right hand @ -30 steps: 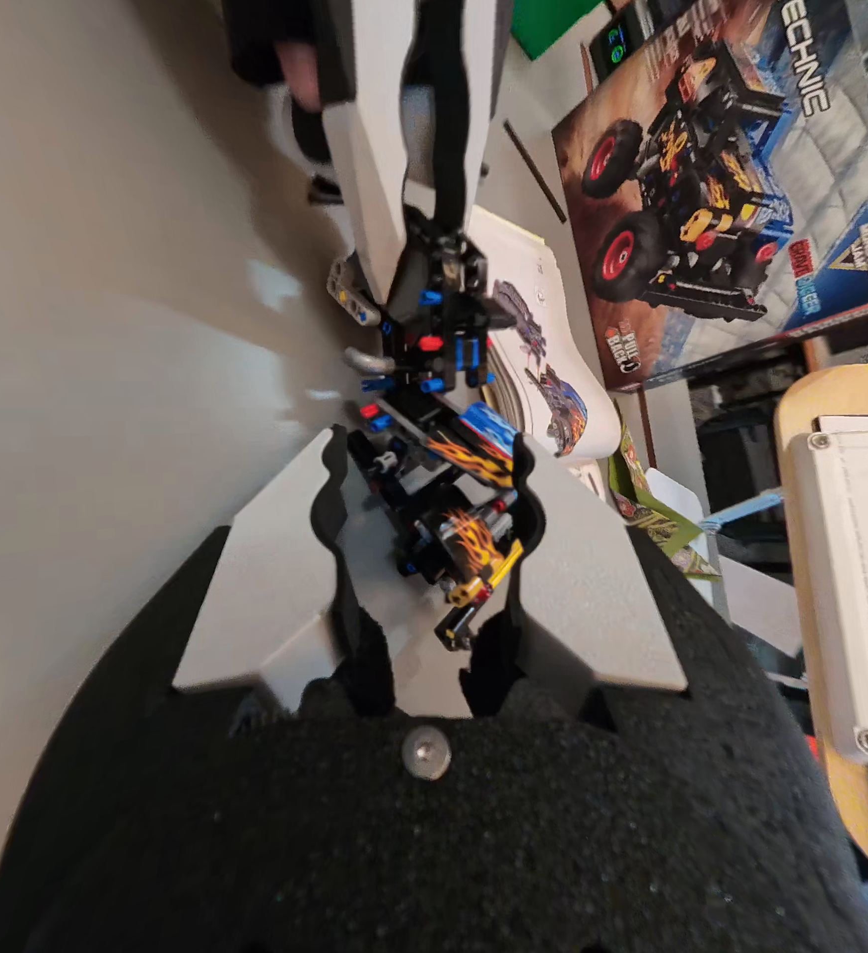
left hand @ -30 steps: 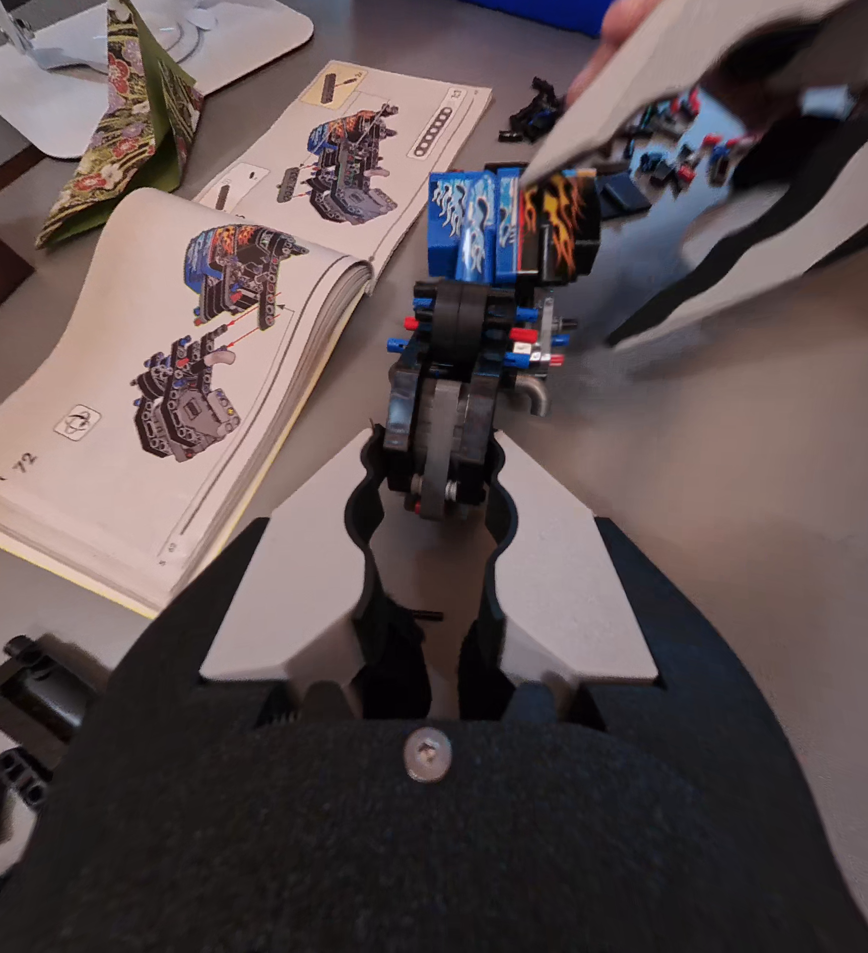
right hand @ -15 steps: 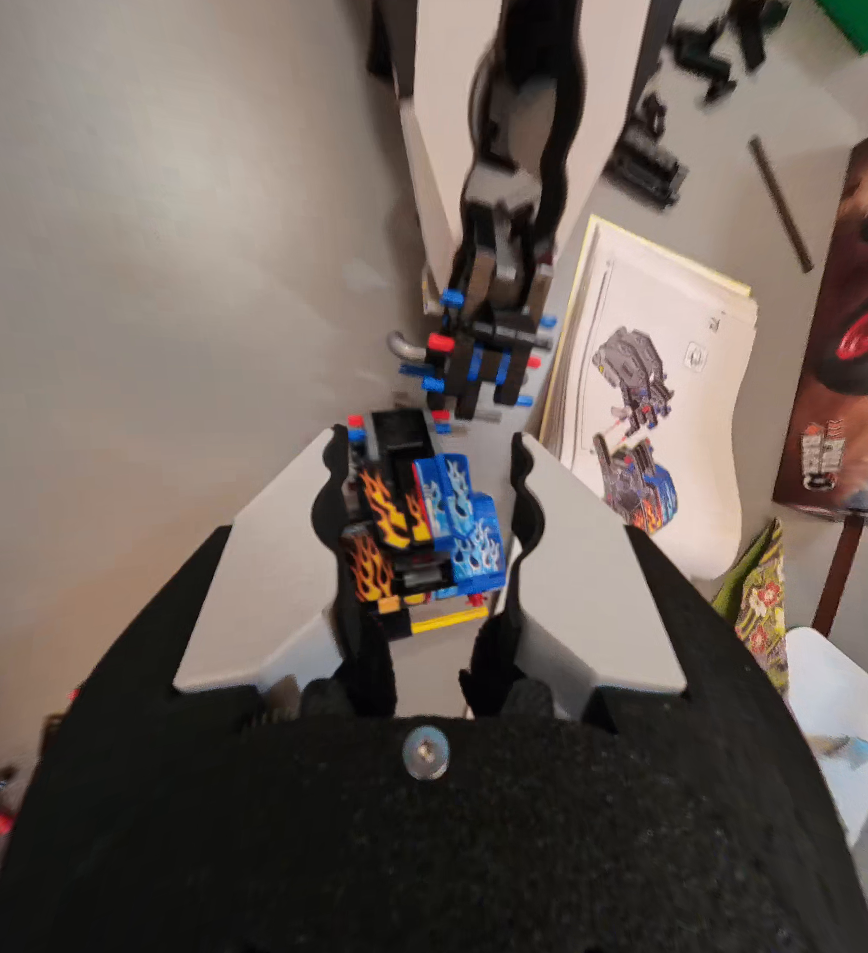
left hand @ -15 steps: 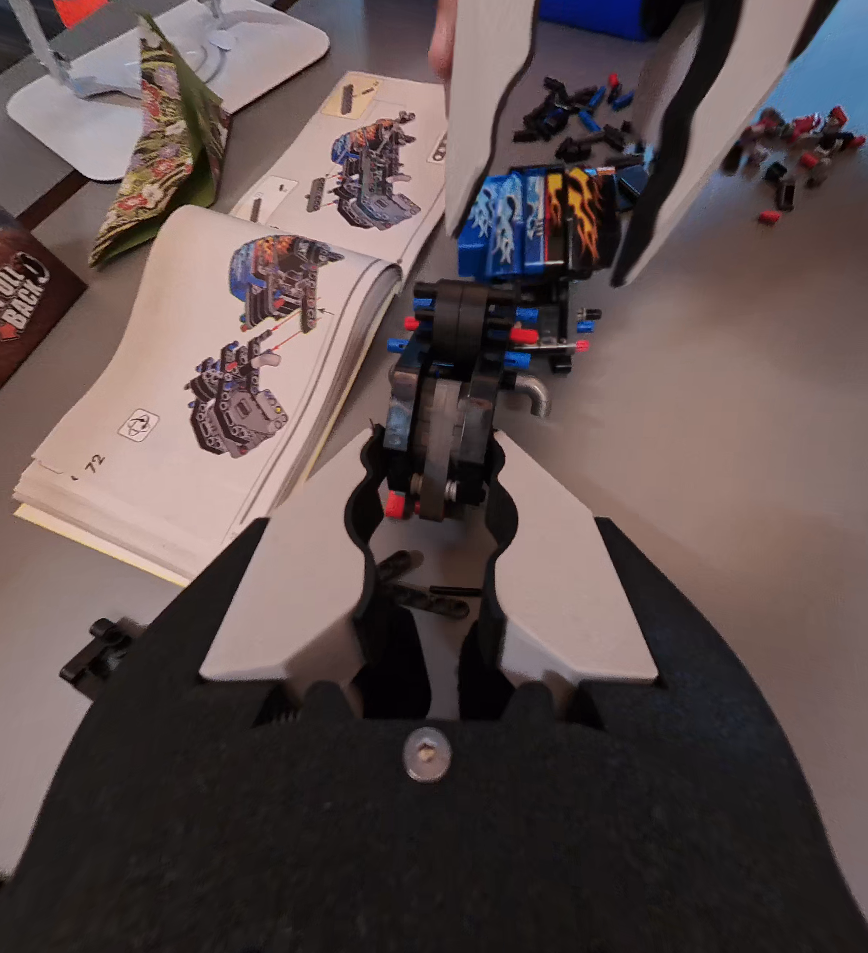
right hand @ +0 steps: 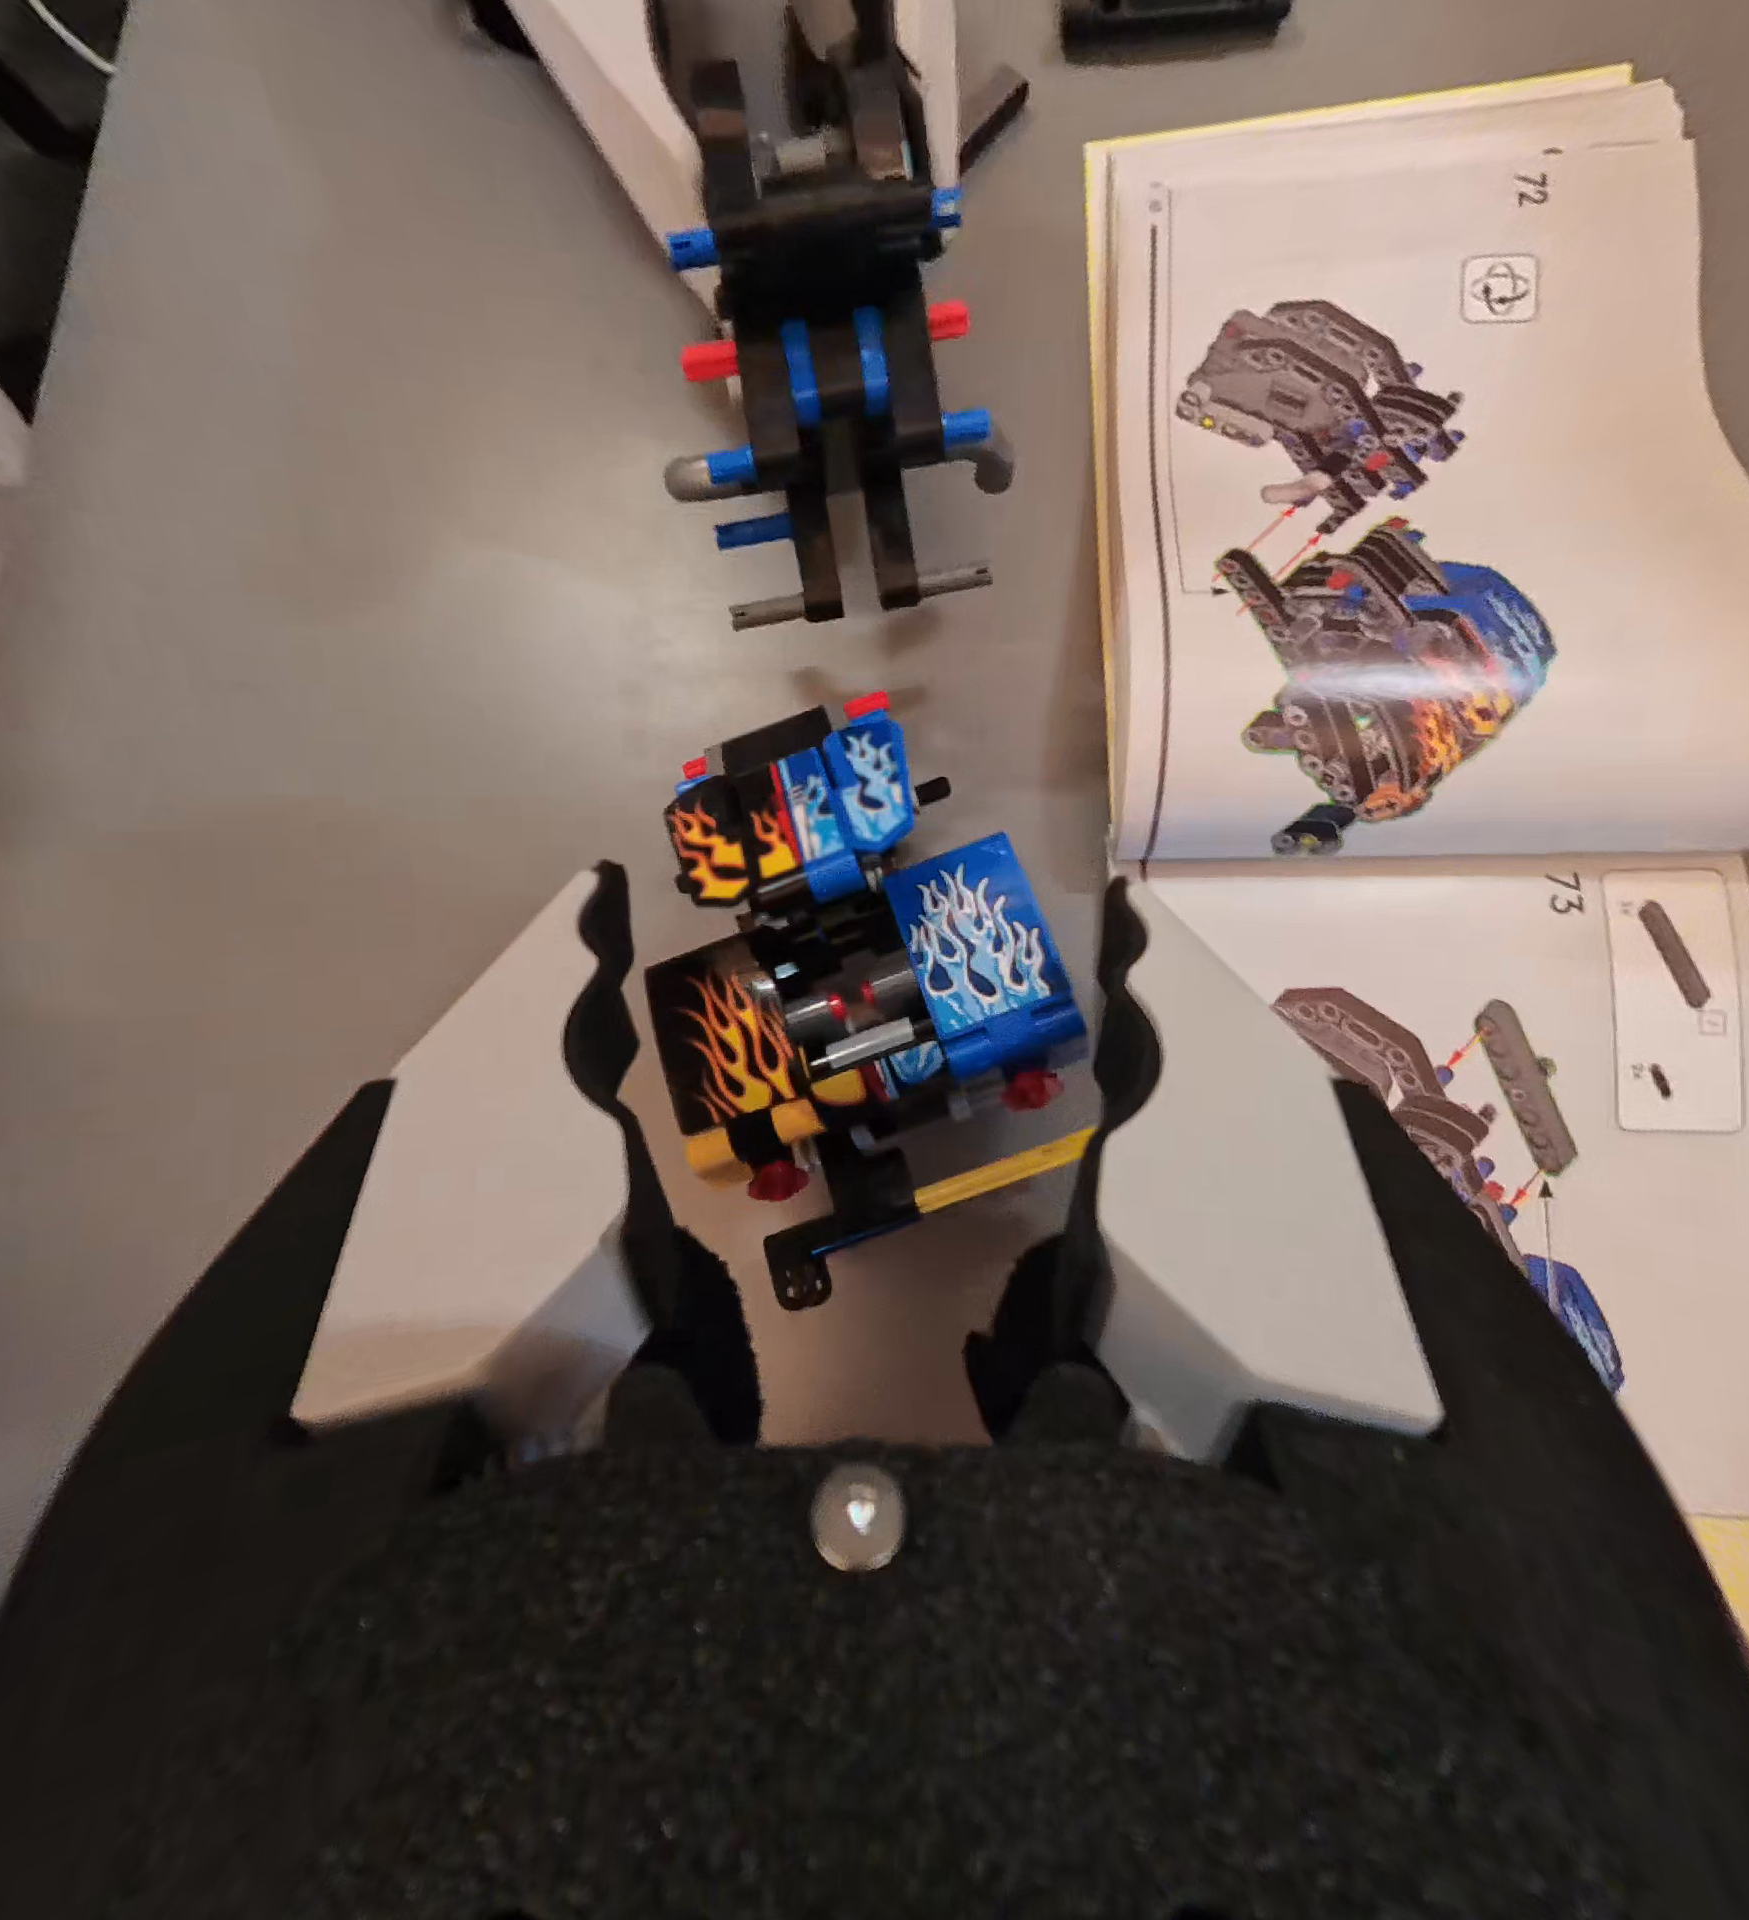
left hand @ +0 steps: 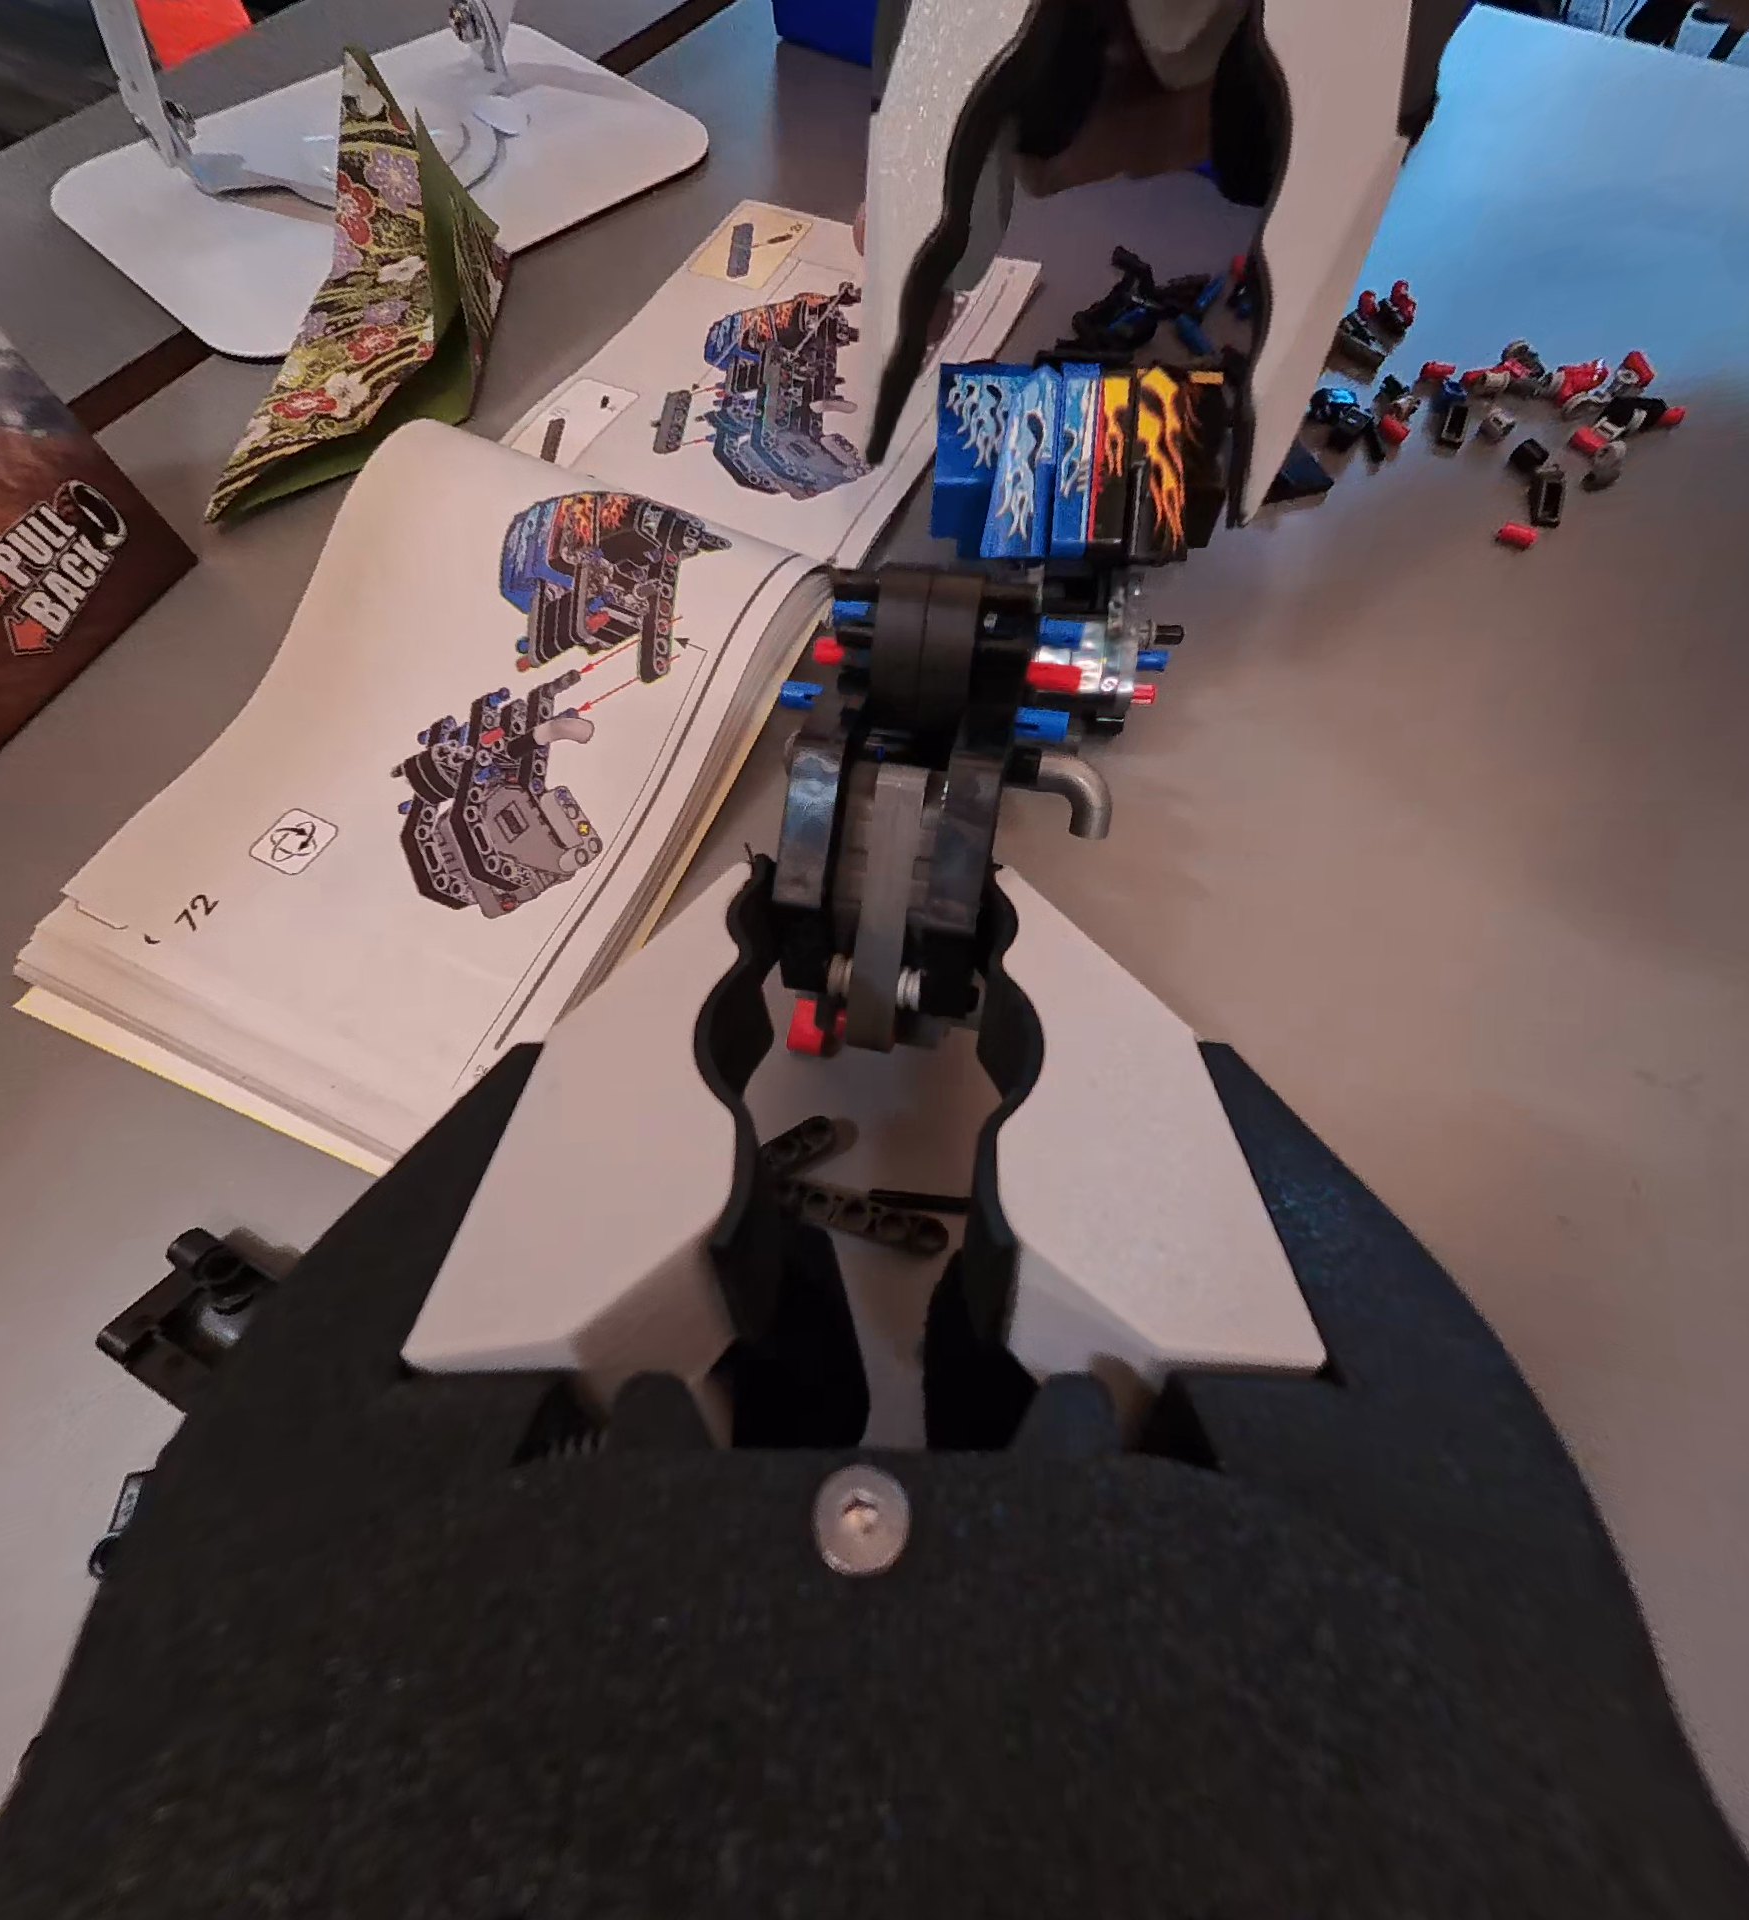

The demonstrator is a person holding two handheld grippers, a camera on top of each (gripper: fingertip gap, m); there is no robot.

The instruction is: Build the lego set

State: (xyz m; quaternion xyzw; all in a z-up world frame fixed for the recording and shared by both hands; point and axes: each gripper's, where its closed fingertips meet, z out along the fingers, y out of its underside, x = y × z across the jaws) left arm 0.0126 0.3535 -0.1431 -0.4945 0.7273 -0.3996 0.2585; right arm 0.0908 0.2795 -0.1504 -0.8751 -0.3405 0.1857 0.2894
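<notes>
Two grippers, two Lego sub-assemblies on a grey table [left hand: 1472, 935].

An open instruction booklet [left hand: 350, 790] lies left; the left gripper [left hand: 875, 935] clamps the black-and-grey Lego chassis [left hand: 911, 748]; the right gripper [right hand: 859, 997], fingers spread, straddles the flame-printed blue-and-black body section [right hand: 849, 987] without contact.

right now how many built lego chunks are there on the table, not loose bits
2. The black chassis with blue and red pins is clamped in the left gripper. The flame-stickered body sits between the open fingers of the right gripper. Others may be hidden.
</notes>
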